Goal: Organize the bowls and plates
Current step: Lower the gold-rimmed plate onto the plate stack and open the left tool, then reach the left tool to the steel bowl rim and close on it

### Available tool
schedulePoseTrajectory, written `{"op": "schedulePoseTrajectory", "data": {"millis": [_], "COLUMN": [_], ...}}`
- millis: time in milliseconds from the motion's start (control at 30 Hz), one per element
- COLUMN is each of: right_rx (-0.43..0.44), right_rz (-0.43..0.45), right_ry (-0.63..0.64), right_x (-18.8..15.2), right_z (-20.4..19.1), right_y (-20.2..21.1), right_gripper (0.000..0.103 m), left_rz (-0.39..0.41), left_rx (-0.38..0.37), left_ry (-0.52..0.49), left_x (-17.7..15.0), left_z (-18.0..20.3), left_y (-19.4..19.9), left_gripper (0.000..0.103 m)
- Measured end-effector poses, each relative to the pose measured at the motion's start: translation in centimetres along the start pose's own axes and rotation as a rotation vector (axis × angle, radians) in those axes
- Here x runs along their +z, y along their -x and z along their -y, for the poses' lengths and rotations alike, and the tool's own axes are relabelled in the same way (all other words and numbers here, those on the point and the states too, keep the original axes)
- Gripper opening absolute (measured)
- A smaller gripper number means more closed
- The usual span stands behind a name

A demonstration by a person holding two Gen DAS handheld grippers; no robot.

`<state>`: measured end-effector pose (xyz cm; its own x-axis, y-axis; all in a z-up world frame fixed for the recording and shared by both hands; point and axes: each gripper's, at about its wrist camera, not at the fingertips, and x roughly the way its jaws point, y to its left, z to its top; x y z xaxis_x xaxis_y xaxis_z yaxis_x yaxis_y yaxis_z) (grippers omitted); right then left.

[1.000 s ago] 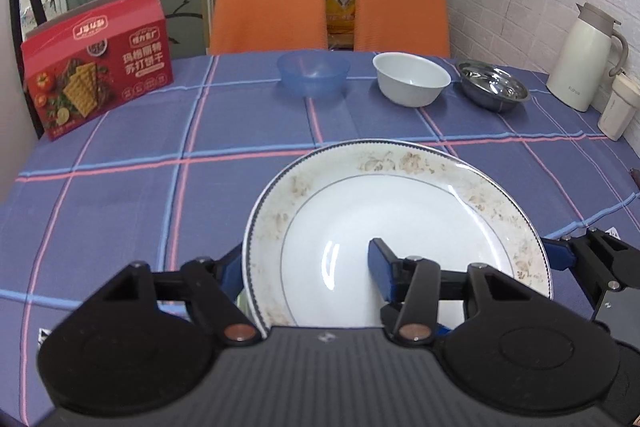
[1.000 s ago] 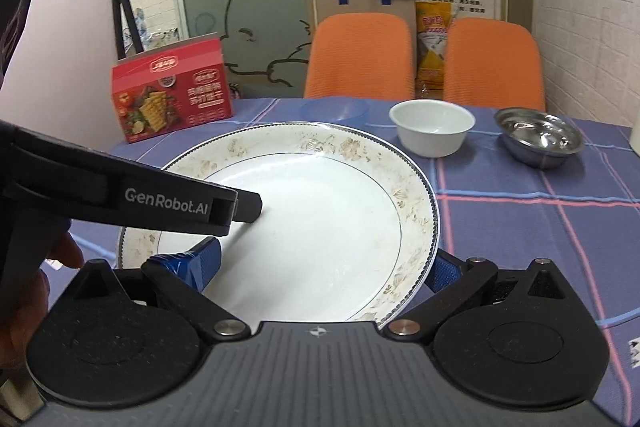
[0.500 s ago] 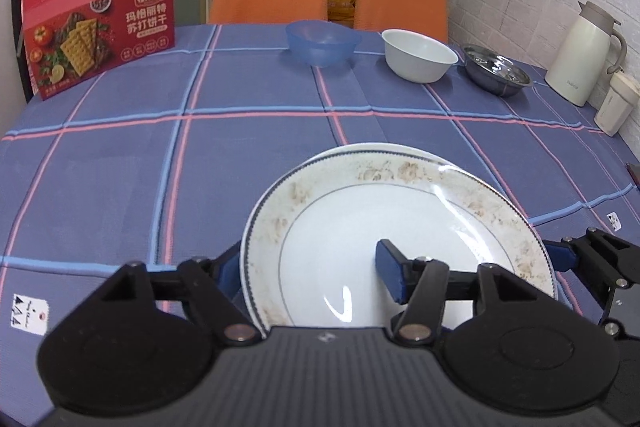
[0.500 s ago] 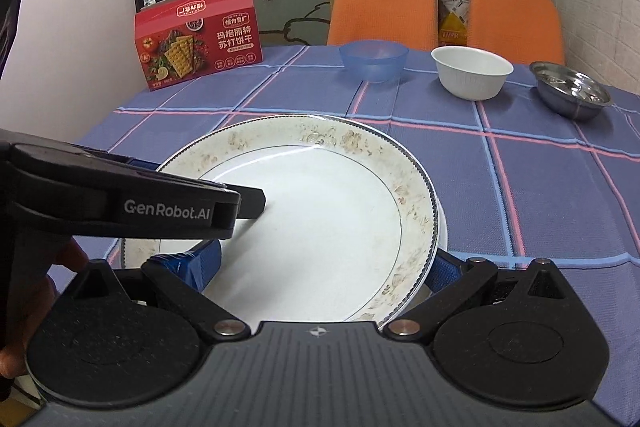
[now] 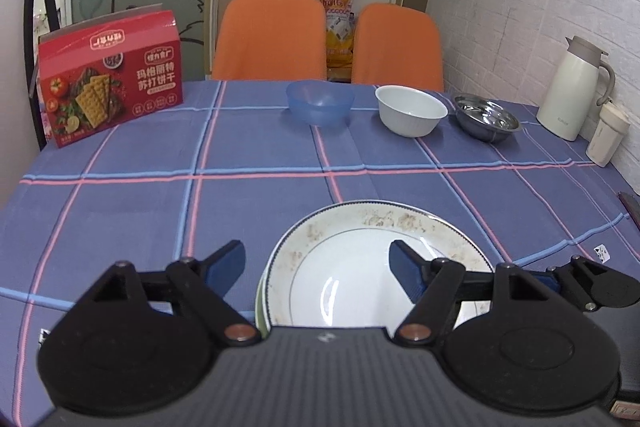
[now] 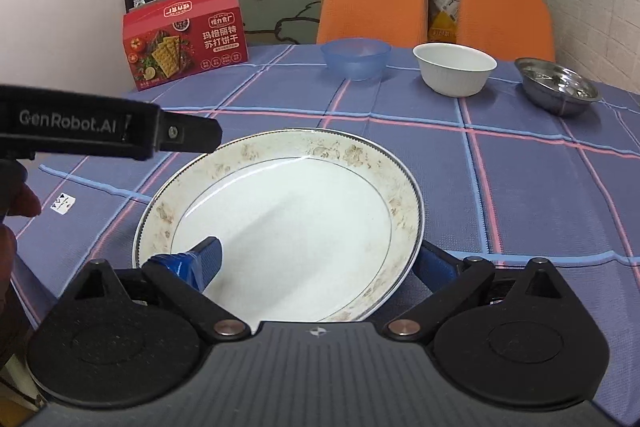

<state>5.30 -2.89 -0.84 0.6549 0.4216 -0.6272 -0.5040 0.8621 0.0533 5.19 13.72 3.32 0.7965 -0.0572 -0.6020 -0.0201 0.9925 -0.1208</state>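
Note:
A white plate with a brown floral rim lies on another plate, whose edge shows at its left side, on the plaid tablecloth. My left gripper is open above the plate's left rim and holds nothing. My right gripper is open; its left finger lies over the plate's well and its right finger is outside the rim. A blue bowl, a white bowl and a steel bowl stand in a row at the far side.
A red cracker box stands at the far left. A cream thermos jug and a cup stand at the right by the wall. Two orange chairs are behind the table.
The plate came down onto the plate beneath it. My left gripper opened, let go of the rim and lifted back. My right gripper's fingers spread a little around the rim.

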Motion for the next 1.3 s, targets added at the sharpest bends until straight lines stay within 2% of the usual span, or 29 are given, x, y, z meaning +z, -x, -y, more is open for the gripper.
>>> {"op": "schedulePoseTrajectory", "data": {"millis": [100,233,500,767,1300], "right_rx": [-0.003,0.003,0.013,-0.021,-0.036], "right_rz": [0.001,0.038,0.029,0.063,0.082], "right_ry": [0.045,-0.010,-0.097,-0.194,-0.376], "right_x": [0.0,0.3,-0.4,-1.2,-3.3], "right_z": [-0.2,1.2,3.6,7.2,14.6], "right_y": [0.1,1.2,2.1,3.7,4.3], "right_gripper": [0.089,0.089,0.089,0.089,0.089], "left_rz": [0.005,0.005,-0.002,-0.018,-0.088], "left_rx": [-0.001,-0.013,-0.041,-0.062,-0.077], "left_ry": [0.001,-0.009,-0.033,-0.077,-0.197], "left_x": [0.0,0.0,0.1,0.4,1.5], "left_z": [0.1,0.9,3.2,6.3,12.7], "left_y": [0.3,0.3,0.1,-0.6,-4.2], "left_gripper": [0.072,0.072,0.072,0.072,0.072]}}
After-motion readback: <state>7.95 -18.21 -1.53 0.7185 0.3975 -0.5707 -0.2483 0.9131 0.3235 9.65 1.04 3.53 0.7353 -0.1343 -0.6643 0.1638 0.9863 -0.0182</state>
